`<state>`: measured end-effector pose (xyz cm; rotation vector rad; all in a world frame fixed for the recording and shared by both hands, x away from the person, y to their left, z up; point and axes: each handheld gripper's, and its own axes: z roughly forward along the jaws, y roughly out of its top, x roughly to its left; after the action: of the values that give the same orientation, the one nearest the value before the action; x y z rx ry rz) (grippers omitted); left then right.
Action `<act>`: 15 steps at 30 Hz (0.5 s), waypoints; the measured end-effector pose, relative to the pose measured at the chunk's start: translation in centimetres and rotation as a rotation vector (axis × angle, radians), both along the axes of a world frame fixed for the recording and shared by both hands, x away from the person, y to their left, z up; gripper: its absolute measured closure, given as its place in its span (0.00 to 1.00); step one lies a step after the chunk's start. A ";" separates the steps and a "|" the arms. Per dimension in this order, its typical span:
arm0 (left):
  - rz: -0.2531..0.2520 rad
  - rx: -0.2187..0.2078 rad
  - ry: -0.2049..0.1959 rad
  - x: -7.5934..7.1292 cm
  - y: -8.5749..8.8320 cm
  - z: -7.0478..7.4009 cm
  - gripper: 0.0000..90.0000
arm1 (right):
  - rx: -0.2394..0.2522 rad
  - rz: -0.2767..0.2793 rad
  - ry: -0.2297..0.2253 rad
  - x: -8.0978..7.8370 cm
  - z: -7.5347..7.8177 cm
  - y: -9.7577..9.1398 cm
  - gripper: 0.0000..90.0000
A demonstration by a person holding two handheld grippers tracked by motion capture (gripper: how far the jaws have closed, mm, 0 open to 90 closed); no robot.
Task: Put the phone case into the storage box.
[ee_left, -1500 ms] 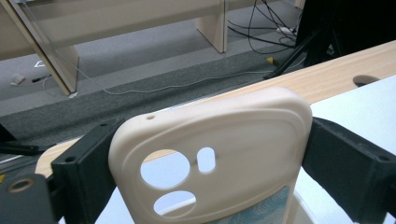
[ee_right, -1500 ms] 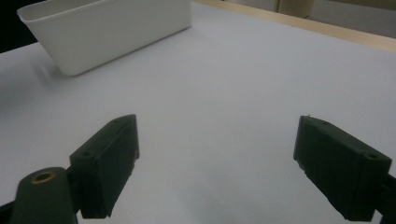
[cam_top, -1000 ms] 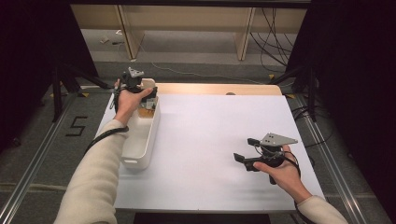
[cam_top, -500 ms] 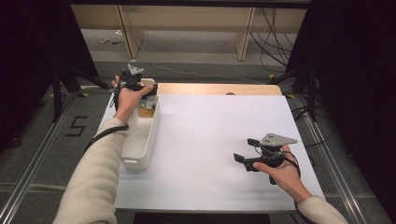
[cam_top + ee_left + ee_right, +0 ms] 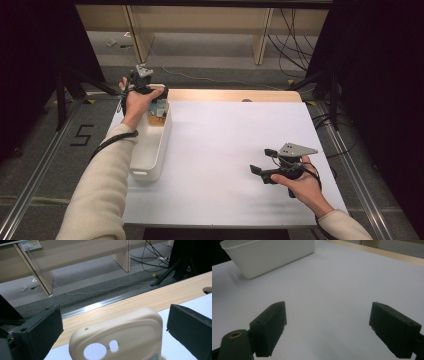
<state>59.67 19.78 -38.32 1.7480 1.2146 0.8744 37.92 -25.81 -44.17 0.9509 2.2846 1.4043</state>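
From the high view we see a white desk (image 5: 220, 150) with a pale wood strip along its far edge. A long white plastic bin (image 5: 150, 150) with rounded corners lies along the desk's left side, and we take it as our landmark. The left tool (image 5: 150, 92) is held over the bin's far end, above some small items in the bin that we cannot make out. The right tool (image 5: 263, 161) hovers well to the right of the bin, low over bare desk, with a grey three-cornered plate on top; its jaws stand wide apart with nothing between them.

In the left gripper view, the left tool (image 5: 112, 325) has its two matte black block jaws spread wide. Between them, not touching either, rises a cream phone case (image 5: 117, 337), smooth and rubbery, with rounded corners, a round cut-out, a small oval one beside it and a tiny hole. Beyond it run the wood strip and grey carpeted floor.

In the right gripper view, the right tool (image 5: 327, 327) shows its black jaws fully parted and empty over the smooth white desk, with the bin (image 5: 269, 255) far off at upper left.
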 end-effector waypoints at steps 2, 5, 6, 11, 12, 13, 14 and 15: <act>0.002 0.001 -0.005 0.0 0.0 0.1 0.00 | -0.003 0.002 0.002 0.0 0.0 0.0 0.17; 0.004 0.001 -0.014 0.0 0.0 0.3 0.00 | -0.005 0.003 0.003 0.0 0.0 0.1 0.17; 0.003 0.003 -0.017 0.0 0.0 0.4 0.00 | -0.005 0.004 0.001 0.0 0.0 0.0 0.17; 0.000 0.006 -0.030 -0.1 -0.2 0.8 0.00 | -0.005 0.003 0.001 0.0 0.0 0.0 0.17; -0.003 0.009 -0.031 -0.1 -0.2 0.9 0.00 | -0.004 0.004 0.001 0.0 0.0 0.1 0.17; -0.003 0.007 -0.033 -0.2 -0.3 1.0 0.00 | -0.004 0.004 0.002 0.0 0.0 0.1 0.17; -0.006 0.007 -0.035 -0.2 -0.3 1.0 0.00 | -0.005 0.002 0.002 0.0 0.0 0.0 0.17; -0.008 0.007 -0.036 -0.2 -0.3 1.1 0.00 | -0.005 0.001 0.002 0.0 0.0 0.0 0.17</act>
<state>59.43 19.44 -37.23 1.7340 1.1818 0.9033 37.90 -25.78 -44.19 0.9501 2.2891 1.3984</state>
